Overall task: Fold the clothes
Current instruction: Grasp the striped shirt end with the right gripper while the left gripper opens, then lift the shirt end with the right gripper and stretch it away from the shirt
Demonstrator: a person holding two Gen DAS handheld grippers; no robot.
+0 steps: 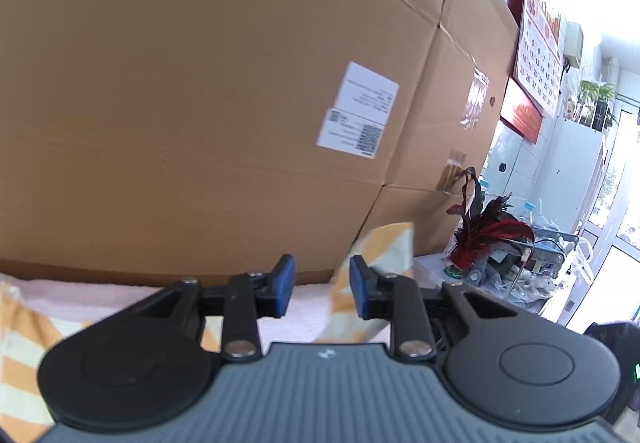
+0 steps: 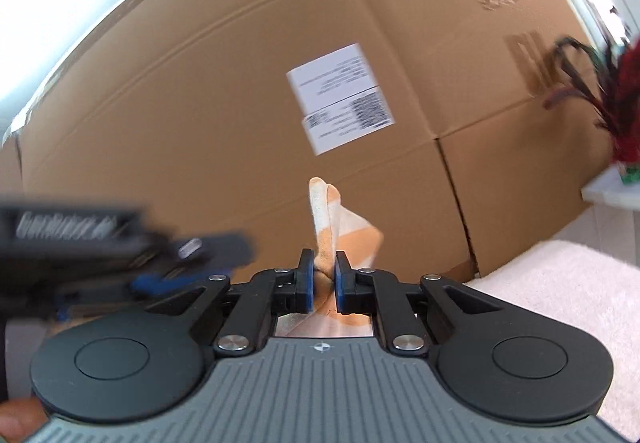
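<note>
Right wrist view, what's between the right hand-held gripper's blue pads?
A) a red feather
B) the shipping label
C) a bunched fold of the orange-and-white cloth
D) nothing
C: in the right wrist view the right hand-held gripper has its blue pads pressed on a bunched fold of the orange-and-white cloth, which sticks up past the fingertips.

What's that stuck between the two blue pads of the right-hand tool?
A bunched fold of the orange-and-white striped cloth, pinched by the right gripper; the right wrist view shows it sticking up in front of the cardboard box.

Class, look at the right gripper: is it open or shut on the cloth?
Shut on it: the right gripper pinches the orange-and-white striped cloth, whose bunched edge sticks up between its pads.
</note>
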